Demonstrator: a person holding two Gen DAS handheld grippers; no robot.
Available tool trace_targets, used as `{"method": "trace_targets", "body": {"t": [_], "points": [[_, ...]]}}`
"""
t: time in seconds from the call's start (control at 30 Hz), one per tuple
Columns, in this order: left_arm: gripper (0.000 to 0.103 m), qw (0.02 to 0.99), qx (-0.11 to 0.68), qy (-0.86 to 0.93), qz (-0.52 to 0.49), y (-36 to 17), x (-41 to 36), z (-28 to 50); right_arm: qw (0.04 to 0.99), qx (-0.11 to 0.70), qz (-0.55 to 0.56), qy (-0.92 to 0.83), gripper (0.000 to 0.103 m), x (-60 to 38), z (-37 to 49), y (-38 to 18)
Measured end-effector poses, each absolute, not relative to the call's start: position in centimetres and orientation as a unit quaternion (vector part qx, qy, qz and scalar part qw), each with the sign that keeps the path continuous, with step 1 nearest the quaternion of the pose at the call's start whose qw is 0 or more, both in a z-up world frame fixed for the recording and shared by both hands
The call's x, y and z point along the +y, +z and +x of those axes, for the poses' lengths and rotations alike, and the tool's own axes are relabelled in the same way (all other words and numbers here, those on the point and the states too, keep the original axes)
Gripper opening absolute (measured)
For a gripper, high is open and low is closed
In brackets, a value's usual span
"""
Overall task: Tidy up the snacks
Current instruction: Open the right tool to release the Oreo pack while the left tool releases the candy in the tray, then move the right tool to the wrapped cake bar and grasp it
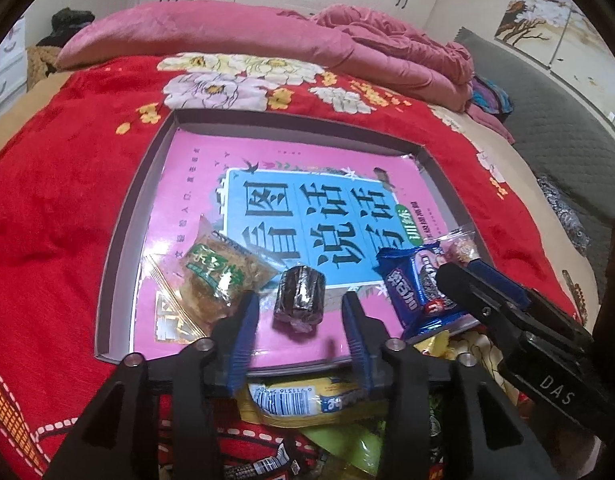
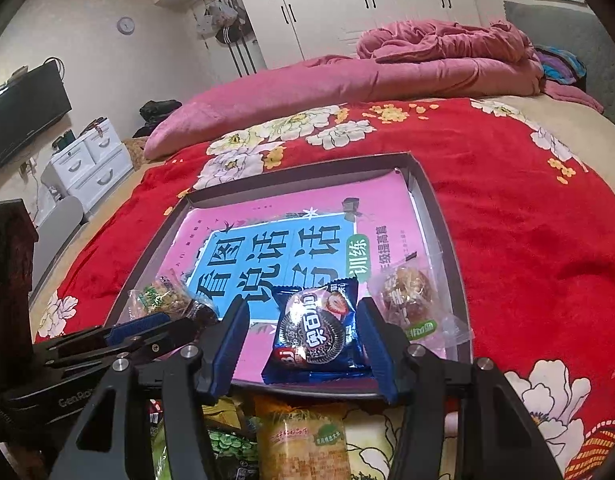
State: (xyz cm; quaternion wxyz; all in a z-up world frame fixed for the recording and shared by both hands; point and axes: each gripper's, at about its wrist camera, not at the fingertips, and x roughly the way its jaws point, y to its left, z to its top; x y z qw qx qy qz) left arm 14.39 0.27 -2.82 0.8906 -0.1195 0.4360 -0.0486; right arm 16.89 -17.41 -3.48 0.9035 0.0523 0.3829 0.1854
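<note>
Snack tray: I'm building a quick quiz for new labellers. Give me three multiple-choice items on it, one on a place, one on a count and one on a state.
1. Where does the dark roll lie?
A. On the red blanket
B. On the pink book in the tray
C. On the folded quilt

2. How many wrapped snacks are in the tray?
A. Two
B. Four
C. Six

3. How do the left gripper's jaws stand?
A. Shut on the roll
B. Shut, empty
C. Open, either side of the roll

Key:
1. B: the dark roll rests on the pink book inside the tray.
2. B: green-labelled pack, roll, blue pack, brown pastry pack.
3. C: the left gripper shows a gap at both pads.
</note>
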Motion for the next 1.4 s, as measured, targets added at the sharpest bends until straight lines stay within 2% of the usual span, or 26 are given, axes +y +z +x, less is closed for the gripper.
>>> {"method": "trace_targets", "body": {"t": [0.27,0.47,0.7,0.97,1.4], "points": [[0.063,0.904,0.412,-0.056,-0.103,-1.7,-0.1,13.6,0.910,0.366,0.048,0.187,0.063,-17.7,16.3,-2.7],[0.070,0.909,0.401,-0.058,-0.101,-1.1,0.1,13.1,0.914,0.360,0.050,0.183,0.069,-18.1,15.9,-2.3],[0.072,0.912,0.394,-0.056,-0.104,-0.8,0.4,12.7,0.918,0.350,0.054,0.179,0.073,-18.4,15.3,-1.7],[0.077,0.914,0.388,-0.064,-0.100,-0.3,0.2,11.6,0.923,0.332,0.057,0.184,0.084,-18.6,14.2,-0.7],[0.080,0.905,0.400,-0.069,-0.128,-0.3,0.8,10.3,0.925,0.331,0.059,0.179,0.087,-18.9,12.5,-0.2]]}}
